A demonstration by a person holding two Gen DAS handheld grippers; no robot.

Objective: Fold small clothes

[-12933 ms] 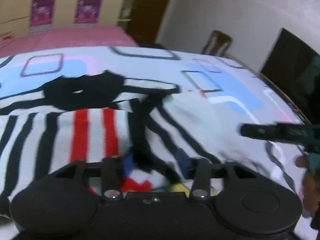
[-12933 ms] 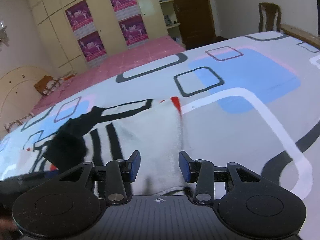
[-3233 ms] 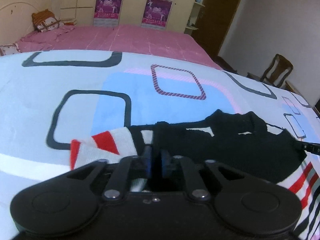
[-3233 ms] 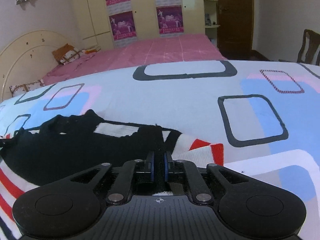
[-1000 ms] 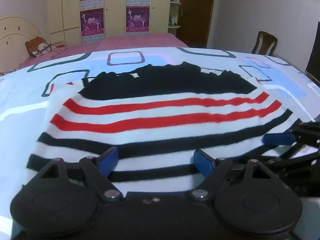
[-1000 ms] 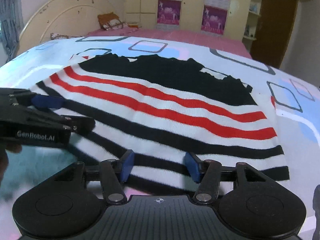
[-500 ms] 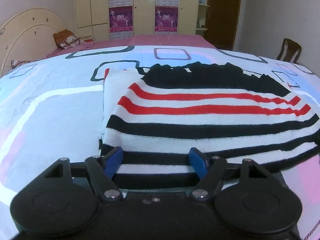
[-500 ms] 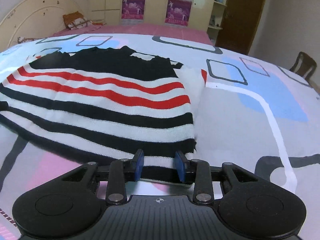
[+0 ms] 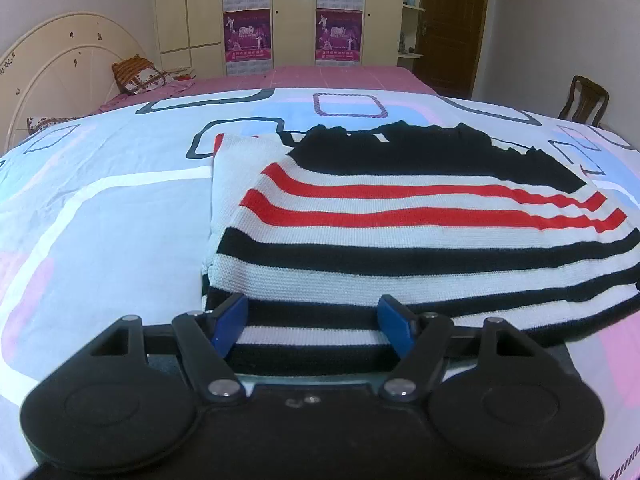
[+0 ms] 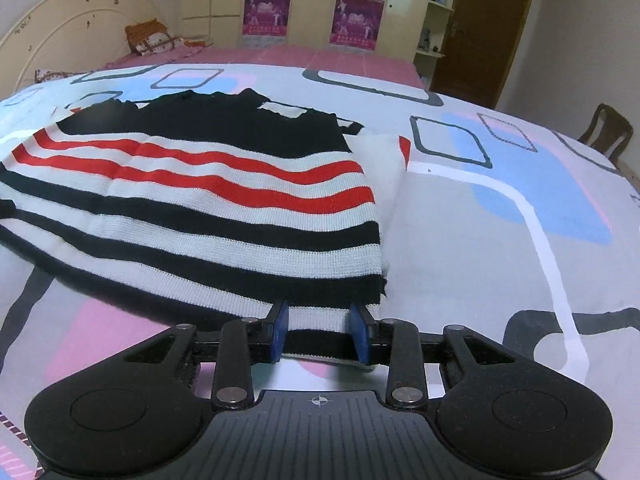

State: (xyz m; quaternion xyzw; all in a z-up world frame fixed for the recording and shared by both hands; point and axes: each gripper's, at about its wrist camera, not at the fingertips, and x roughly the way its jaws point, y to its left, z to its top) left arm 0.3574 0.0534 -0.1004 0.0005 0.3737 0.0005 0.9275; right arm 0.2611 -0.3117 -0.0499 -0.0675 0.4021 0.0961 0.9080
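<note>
A striped sweater [image 9: 400, 240], folded with its black top at the far edge and red, white and black bands nearer, lies flat on the patterned bed sheet [image 9: 100, 220]. My left gripper [image 9: 312, 322] sits low over the near left corner of the hem, jaws wide apart, with flat fabric between the blue pads [image 9: 230, 320]. In the right wrist view the same sweater [image 10: 220, 200] spreads to the left. My right gripper [image 10: 320, 330] rests at its near right corner, jaws partly closed and straddling a flat strip of hem. Neither pair of pads visibly pinches the cloth.
The sheet [image 10: 480, 260] stretches bare to the right of the sweater and to its left. Beyond lie a pink bed [image 9: 320, 76], a curved headboard [image 9: 60, 64], a wardrobe with posters [image 9: 280, 12], a brown door [image 10: 488, 28] and a wooden chair [image 9: 584, 100].
Over the last second the left gripper slid to the sweater's left corner and the right to its right corner, both jaws narrowing. Since half a second ago nothing has visibly moved.
</note>
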